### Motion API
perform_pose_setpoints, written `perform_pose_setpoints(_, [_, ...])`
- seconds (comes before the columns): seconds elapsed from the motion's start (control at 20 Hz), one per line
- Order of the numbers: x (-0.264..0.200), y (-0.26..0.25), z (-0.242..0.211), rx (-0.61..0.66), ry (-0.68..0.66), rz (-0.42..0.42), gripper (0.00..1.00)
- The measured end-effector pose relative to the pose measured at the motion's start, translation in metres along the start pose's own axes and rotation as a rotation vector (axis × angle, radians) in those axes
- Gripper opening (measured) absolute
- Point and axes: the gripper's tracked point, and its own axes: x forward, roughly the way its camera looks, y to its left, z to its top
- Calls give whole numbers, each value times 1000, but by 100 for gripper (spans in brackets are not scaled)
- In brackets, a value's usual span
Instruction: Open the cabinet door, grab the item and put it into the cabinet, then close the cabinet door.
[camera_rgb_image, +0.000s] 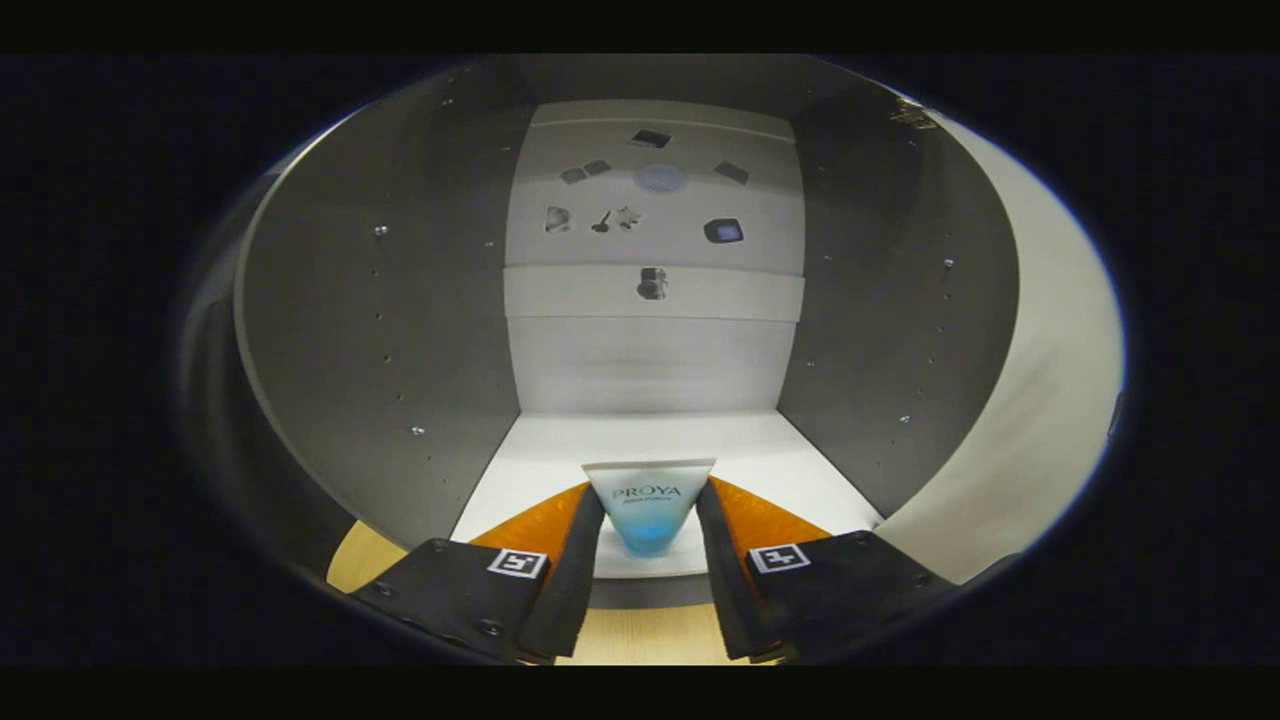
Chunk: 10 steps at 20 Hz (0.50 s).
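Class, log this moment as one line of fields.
stage: placing | gripper: shut on tube | tube: at cabinet floor front | door: open

gripper clamping tube, open cabinet ahead

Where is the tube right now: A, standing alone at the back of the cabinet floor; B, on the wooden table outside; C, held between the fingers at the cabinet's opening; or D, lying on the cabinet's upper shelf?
C: the tube sits pinched between both fingers, over the front of the cabinet floor.
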Motion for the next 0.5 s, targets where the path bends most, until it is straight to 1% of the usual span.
perform_pose_setpoints(0.1, [9, 2, -4, -7, 24, -3, 60])
perform_pose_setpoints(0.3, [20, 1, 0, -27, 21, -16, 62])
perform_pose_setpoints(0.35, [22, 0, 0, -32, 24, -18, 65])
perform_pose_setpoints(0.5, [22, -2, 1, -30, 21, -17, 69])
